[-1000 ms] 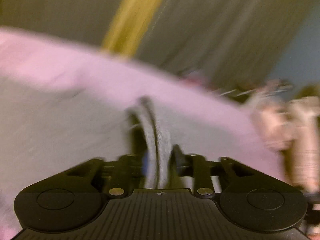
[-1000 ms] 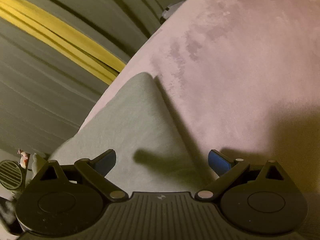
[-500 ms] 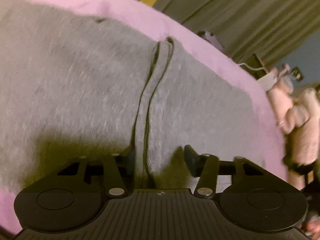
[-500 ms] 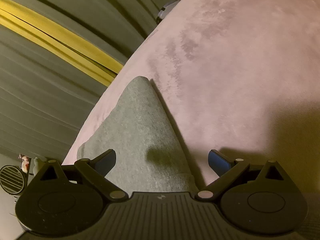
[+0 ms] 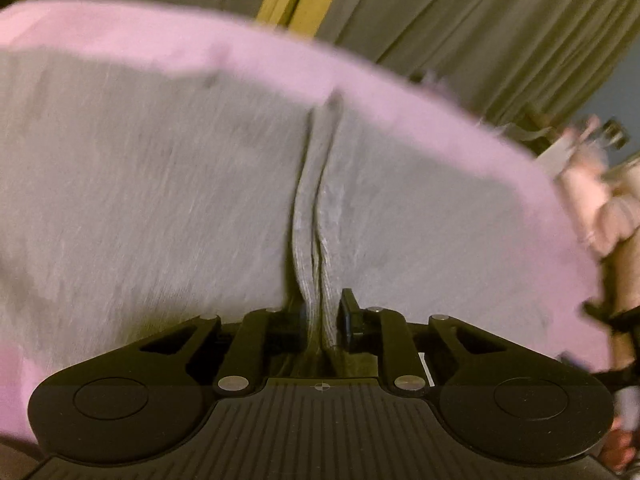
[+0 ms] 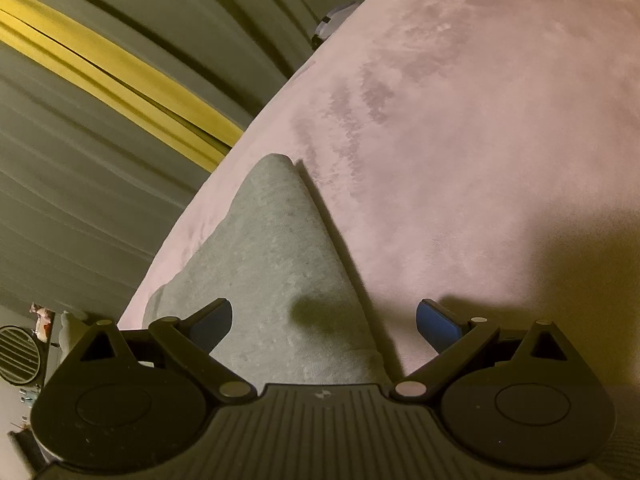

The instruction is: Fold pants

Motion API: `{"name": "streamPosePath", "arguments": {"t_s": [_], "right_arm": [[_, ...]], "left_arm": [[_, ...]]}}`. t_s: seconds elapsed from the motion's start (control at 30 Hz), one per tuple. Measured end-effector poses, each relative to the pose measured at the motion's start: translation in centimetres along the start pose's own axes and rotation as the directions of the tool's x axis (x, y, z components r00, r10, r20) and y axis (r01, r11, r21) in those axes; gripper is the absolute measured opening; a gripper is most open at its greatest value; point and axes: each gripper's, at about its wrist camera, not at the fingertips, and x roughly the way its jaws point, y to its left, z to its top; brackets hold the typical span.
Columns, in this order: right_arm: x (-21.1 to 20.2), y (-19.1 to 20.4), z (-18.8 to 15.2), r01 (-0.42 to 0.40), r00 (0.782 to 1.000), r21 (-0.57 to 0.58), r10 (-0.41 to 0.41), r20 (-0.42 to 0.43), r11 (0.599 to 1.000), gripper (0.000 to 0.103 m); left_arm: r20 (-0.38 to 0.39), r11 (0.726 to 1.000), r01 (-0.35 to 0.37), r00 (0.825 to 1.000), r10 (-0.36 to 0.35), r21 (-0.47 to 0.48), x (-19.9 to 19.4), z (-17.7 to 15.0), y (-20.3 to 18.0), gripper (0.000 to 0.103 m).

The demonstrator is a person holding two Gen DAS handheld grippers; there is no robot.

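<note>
1. Left gripper (image 5: 322, 320): clamped tight on a raised ridge of the grey pants (image 5: 160, 200), fingers pressed against both sides of the pinched fabric.
2. Ridge of doubled cloth running straight away from the fingertips toward the far edge of the garment, with two thin seams or fold lines side by side.
3. Grey pants spread wide across the pink bed cover (image 5: 120, 28) in the left wrist view, filling most of the frame on both sides of the ridge; picture blurred, so fine detail lost.
4. Pink cover showing as a band beyond the far edge of the pants and at the lower left corner.
5. Right gripper (image 6: 324, 320): spread wide, blue-padded fingers (image 6: 438, 328) well apart, holding nothing.
6. Beneath and between those fingers, a narrow tapering part of the pants (image 6: 276, 272), its rounded tip pointing away from the gripper, lying flat on the pink cover near the cover's left edge.
7. Left finger over the grey cloth, right finger over bare pink cover just beside the cloth's edge; contact with the surface impossible to tell.
8. Grey-green curtain (image 6: 80, 200) with a yellow stripe (image 6: 120, 76) behind the bed in both views.
9. Round vent-like object (image 6: 18, 354) at the far left edge of the right wrist view.
</note>
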Motion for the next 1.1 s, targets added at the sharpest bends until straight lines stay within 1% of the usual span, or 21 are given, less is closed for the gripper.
{"name": "streamPosePath", "arguments": {"t_s": [0.03, 0.1, 0.17, 0.43, 0.57, 0.67, 0.8, 0.87, 0.9, 0.93, 0.97, 1.0, 1.03, 1.07, 1.1], "right_arm": [[0.0, 0.0, 0.0, 0.004, 1.000, -0.005, -0.004, -0.001, 1.000, 0.099], [0.0, 0.1, 0.0, 0.006, 1.000, -0.014, -0.006, 0.001, 1.000, 0.099], [-0.1, 0.0, 0.0, 0.004, 1.000, -0.016, -0.004, 0.004, 1.000, 0.099], [0.1, 0.3, -0.2, 0.033, 0.999, -0.033, -0.032, 0.006, 0.999, 0.099], [0.1, 0.5, -0.3, 0.051, 0.999, -0.052, -0.050, 0.013, 0.997, 0.099], [0.0, 0.7, -0.3, 0.063, 0.998, -0.062, -0.063, 0.018, 0.996, 0.099], [0.0, 0.8, -0.4, 0.082, 0.996, -0.070, -0.080, 0.026, 0.994, 0.099], [-0.1, 0.9, -0.5, 0.090, 0.996, -0.075, -0.088, 0.032, 0.993, 0.099], [-0.1, 1.0, -0.5, 0.092, 0.995, -0.078, -0.090, 0.036, 0.993, 0.099], [-0.1, 1.0, -0.5, 0.092, 0.995, -0.080, -0.089, 0.039, 0.993, 0.099], [-0.2, 1.0, -0.5, 0.092, 0.995, -0.080, -0.088, 0.041, 0.993, 0.099], [-0.2, 1.0, -0.5, 0.092, 0.995, -0.078, -0.089, 0.042, 0.993, 0.099], [-0.1, 0.9, -0.5, 0.093, 0.995, -0.074, -0.090, 0.043, 0.993, 0.099], [-0.1, 0.9, -0.5, 0.093, 0.995, -0.069, -0.090, 0.040, 0.993, 0.099], [0.0, 0.9, -0.5, 0.094, 0.995, -0.066, -0.091, 0.037, 0.993, 0.099]], "left_arm": [[-0.004, 1.000, -0.011, 1.000, 0.011, 0.000, 0.6, -0.3, 0.1, 0.021], [0.005, 1.000, -0.021, 1.000, 0.021, 0.022, 0.5, -0.2, -0.5, 0.022], [0.007, 0.999, -0.035, 0.999, 0.035, 0.036, 0.4, -0.3, -0.8, 0.026], [0.013, 0.999, -0.031, 0.999, 0.031, 0.012, 0.2, -0.6, -0.6, 0.029], [0.017, 0.999, -0.037, 0.999, 0.037, 0.013, 0.0, -0.7, -0.5, 0.032], [0.021, 0.999, -0.037, 0.999, 0.037, -0.011, -0.3, -0.5, -0.2, 0.038], [0.023, 0.997, -0.032, 0.999, 0.034, -0.068, -0.9, -0.3, 0.7, 0.041], [0.041, 0.992, -0.033, 0.998, 0.038, -0.118, -1.7, -0.1, 1.7, 0.051], [0.056, 0.988, -0.039, 0.997, 0.047, -0.149, -2.1, 0.0, 2.3, 0.054], [0.072, 0.981, -0.047, 0.995, 0.061, -0.188, -2.6, 0.2, 3.2, 0.061], [0.086, 0.969, -0.058, 0.993, 0.080, -0.239, -3.1, 0.4, 4.2, 0.069], [0.100, 0.955, -0.063, 0.990, 0.095, -0.289, -3.6, 0.4, 5.2, 0.072], [0.119, 0.933, -0.054, 0.988, 0.102, -0.355, -4.2, 0.4, 6.6, 0.075], [0.134, 0.910, -0.032, 0.986, 0.095, -0.414, -4.8, 0.3, 7.9, 0.075], [0.151, 0.880, 0.004, 0.986, 0.077, -0.476, -5.4, 0.1, 9.4, 0.075]]}}
